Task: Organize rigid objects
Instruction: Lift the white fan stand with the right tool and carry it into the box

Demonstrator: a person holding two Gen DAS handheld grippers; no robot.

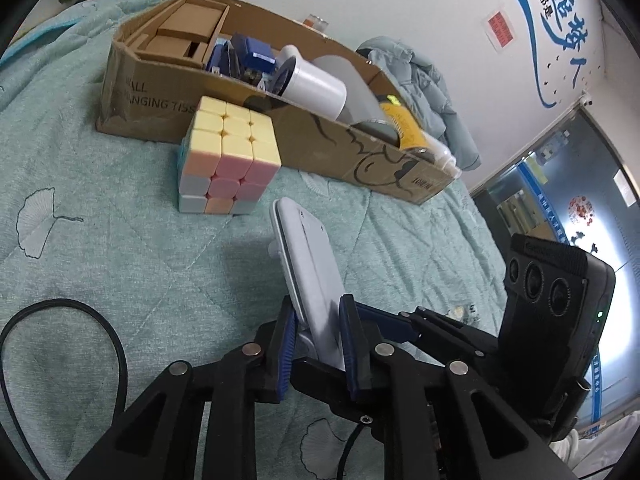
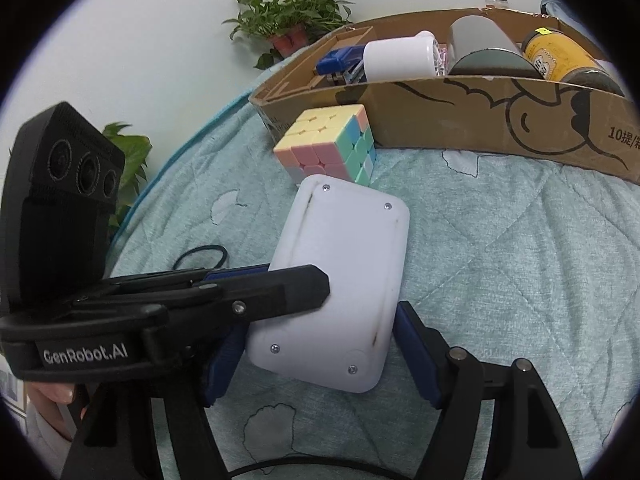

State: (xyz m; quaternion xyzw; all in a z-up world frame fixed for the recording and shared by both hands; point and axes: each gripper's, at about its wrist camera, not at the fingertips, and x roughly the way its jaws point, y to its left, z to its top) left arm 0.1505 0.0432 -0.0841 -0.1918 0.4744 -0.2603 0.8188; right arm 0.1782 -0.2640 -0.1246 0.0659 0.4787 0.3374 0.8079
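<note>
A flat white plastic box (image 1: 308, 264) with corner screws hangs tilted just above the teal quilt. My left gripper (image 1: 318, 308) is shut on its thin sides near one end. In the right wrist view, one black left finger (image 2: 288, 284) lies across the box (image 2: 344, 264). My right gripper (image 2: 320, 320) straddles the same box across its width, and both blue pads touch its long edges. A pastel puzzle cube (image 1: 228, 160) (image 2: 328, 144) sits on the quilt just beyond the box, against a cardboard carton (image 1: 152, 100) (image 2: 460, 120).
The carton holds a white cylinder (image 1: 316, 84), a grey cylinder (image 2: 484, 44), a yellow jar (image 1: 404, 124), a blue stapler (image 2: 340, 58) and small brown boxes (image 1: 188, 32). A black cable (image 1: 100, 320) loops on the quilt. Potted plants (image 2: 288, 12) stand by the wall.
</note>
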